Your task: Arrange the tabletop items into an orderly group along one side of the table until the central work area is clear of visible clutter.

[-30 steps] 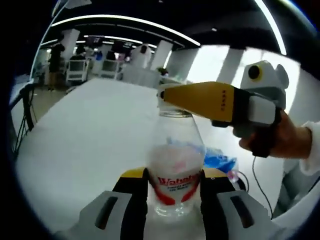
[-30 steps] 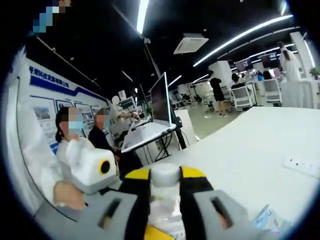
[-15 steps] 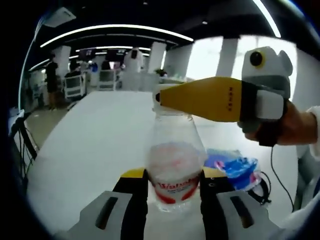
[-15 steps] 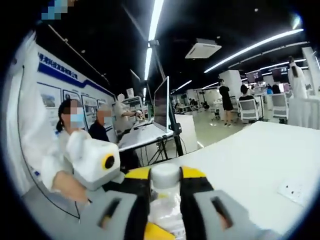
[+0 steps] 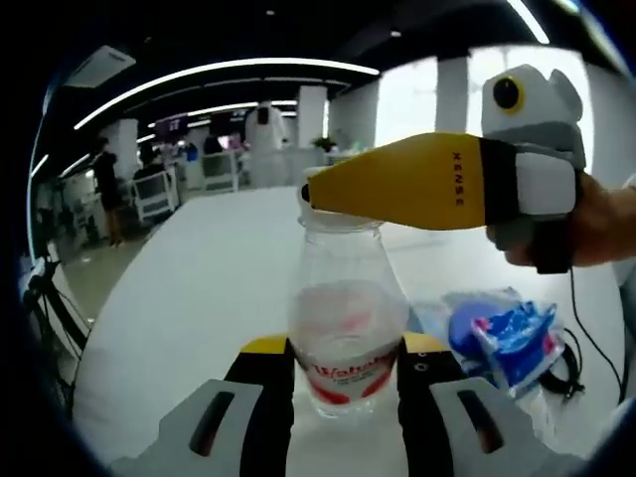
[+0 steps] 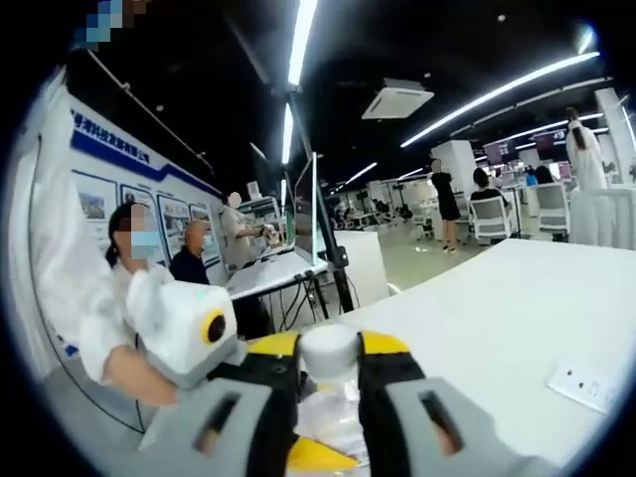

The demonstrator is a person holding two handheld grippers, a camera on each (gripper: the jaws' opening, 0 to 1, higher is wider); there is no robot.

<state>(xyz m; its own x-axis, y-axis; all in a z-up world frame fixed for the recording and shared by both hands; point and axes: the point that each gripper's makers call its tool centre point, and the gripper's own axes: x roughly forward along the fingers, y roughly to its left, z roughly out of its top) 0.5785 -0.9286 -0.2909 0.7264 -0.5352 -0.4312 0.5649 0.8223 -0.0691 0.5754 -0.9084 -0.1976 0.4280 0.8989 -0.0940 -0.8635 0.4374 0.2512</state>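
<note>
Bottom center of the left gripper view, the left hand-held gripper [image 5: 345, 373] squeezes a clear plastic bottle [image 5: 345, 328], looks empty, above the white worktop [image 5: 199, 298]. Up top, the right hand-held gripper [image 5: 316, 194] is clamped on its white cap [image 6: 329, 353]. Blue wrapper [image 5: 507, 333] sits at right.

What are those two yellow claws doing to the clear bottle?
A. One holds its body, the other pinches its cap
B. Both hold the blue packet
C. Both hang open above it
A: the left gripper clamps the bottle at its label, while the right gripper closes on the white cap.
</note>
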